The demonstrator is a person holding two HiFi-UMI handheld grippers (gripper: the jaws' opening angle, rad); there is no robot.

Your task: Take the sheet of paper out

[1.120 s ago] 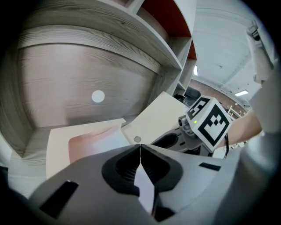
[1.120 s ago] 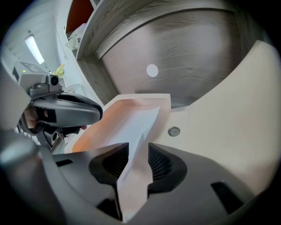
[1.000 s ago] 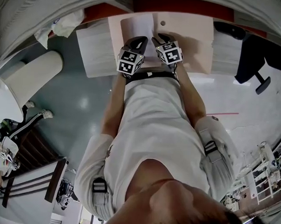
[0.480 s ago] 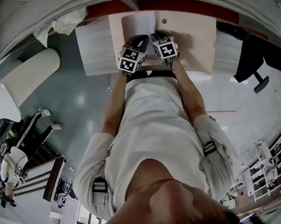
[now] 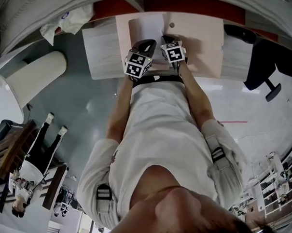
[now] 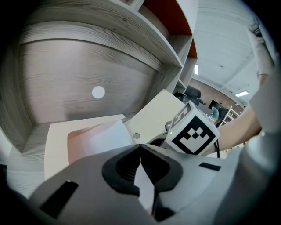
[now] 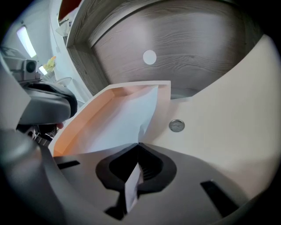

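L tool: left gripper (image 5: 147, 42) jaws fully together (image 6: 140, 147), thin pale layer pinched btwn the pads. Looks like the folder's lifted front layer at its near edge.
R tool: right gripper (image 5: 166, 39) jaws have just been closing, now clamped (image 7: 138, 145) on the near corner of the sheet of paper. White strip runs down btwn the pads.
Sheet: sheet of paper (image 5: 146, 25), white, inside the folder pocket, not out yet. Head view: at 12 o'clock from left gripper, 11 o'clock from right gripper. In right gripper view it spreads from the jaws toward 11 o'clock (image 7: 123, 125), creased where it's pinched.
Folder: beige folder (image 5: 202, 43) lying on the desk, R part bare. Pocket mouth gapes; orange-pink inner face shows at 9 o'clock of the sheet.
Snap: round metal snap button (image 7: 176, 125) on the folder, 2 o'clock from right gripper tips, just beside the sheet's R edge, not touching it.
Desk: wood-grain desk (image 5: 103, 51). Back panel has a white round cap (image 7: 149, 56) at 12 o'clock above the folder.
Tools rel.: side by side, near each other, both tips at the folder's near edge. Left sits at 9 o'clock of right.
Bkgd: black office chair (image 5: 262, 60) at 3 o'clock of the desk. Person standing on the floor (image 5: 30, 166) at 8 o'clock in head view.
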